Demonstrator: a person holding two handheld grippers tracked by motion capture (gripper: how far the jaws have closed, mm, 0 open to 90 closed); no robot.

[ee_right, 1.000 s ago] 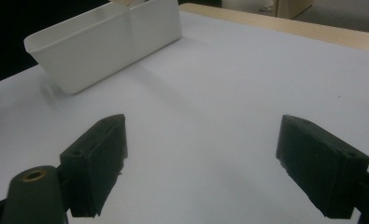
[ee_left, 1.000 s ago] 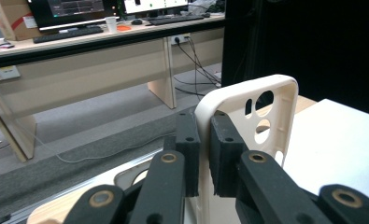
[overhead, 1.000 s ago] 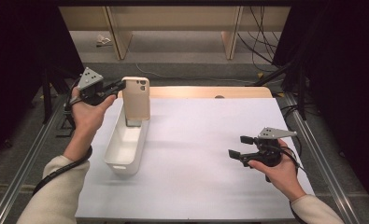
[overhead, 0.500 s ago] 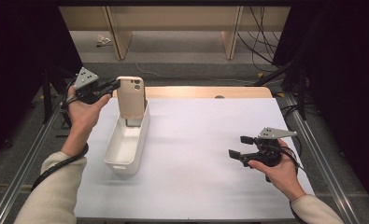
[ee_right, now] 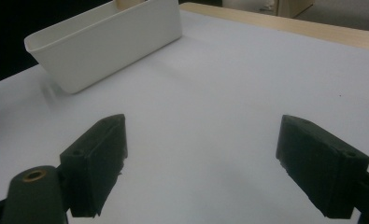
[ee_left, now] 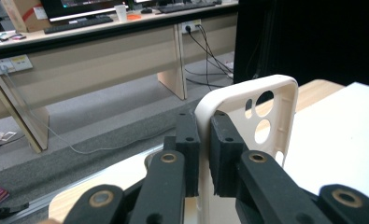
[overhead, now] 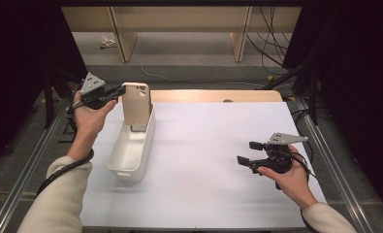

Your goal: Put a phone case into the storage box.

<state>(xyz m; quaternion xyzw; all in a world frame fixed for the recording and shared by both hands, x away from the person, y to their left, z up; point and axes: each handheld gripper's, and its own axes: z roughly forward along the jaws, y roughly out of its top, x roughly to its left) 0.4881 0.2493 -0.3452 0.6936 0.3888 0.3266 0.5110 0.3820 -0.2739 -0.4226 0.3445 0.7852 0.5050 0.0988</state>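
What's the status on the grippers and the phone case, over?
Left gripper shut on phone case edge, case upright with its lower end inside the white bin. Right gripper open, empty, over the white mat. Nothing in the way.

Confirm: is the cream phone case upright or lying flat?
Upright: the cream phone case stands on end in the white plastic bin, clamped by the left gripper.

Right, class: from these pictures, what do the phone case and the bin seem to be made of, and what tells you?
Phone case: probably soft plastic or silicone, cream, matte; thin rounded rim, moulded camera holes, no glare. The left gripper is shut on its edge.
Bin: probably rigid moulded plastic, white, smooth, slightly glossy; thin even walls, rolled lip. Neither is certain from looks alone.
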